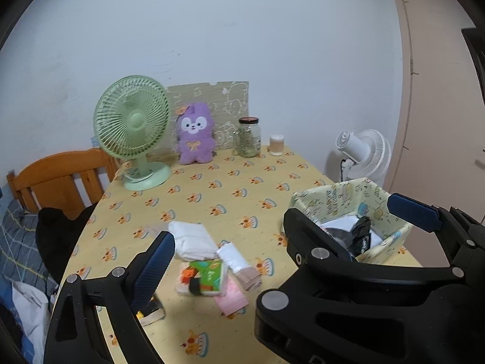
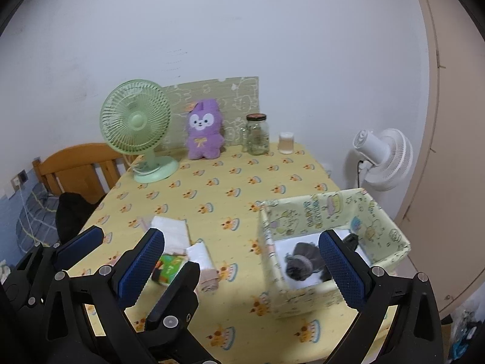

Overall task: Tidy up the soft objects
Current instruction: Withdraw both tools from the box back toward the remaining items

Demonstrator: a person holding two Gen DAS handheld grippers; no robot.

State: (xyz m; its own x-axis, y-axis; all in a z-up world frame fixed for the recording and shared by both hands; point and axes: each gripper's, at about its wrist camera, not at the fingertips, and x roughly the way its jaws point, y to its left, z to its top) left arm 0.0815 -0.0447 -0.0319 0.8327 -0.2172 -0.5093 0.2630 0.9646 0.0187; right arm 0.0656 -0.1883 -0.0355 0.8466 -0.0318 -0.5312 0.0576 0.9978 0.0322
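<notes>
Our left gripper (image 1: 230,257) and right gripper (image 2: 242,264) both hang with jaws apart, holding nothing. At 6 o'clock between the left jaws lies the pile of soft items (image 1: 212,267) on the table (image 1: 212,188). At 3 o'clock stands the patterned box (image 2: 391,230), dark bundles (image 2: 300,262) inside.

On my table (image 1: 212,188), the pile of soft things (image 1: 212,261) lies near and left of the box (image 2: 327,212), which holds more items (image 2: 300,262). Far back stand the fan (image 1: 133,127), then the plush toy (image 1: 195,135), jar (image 1: 249,136) and small cup (image 1: 276,145) to its right.
</notes>
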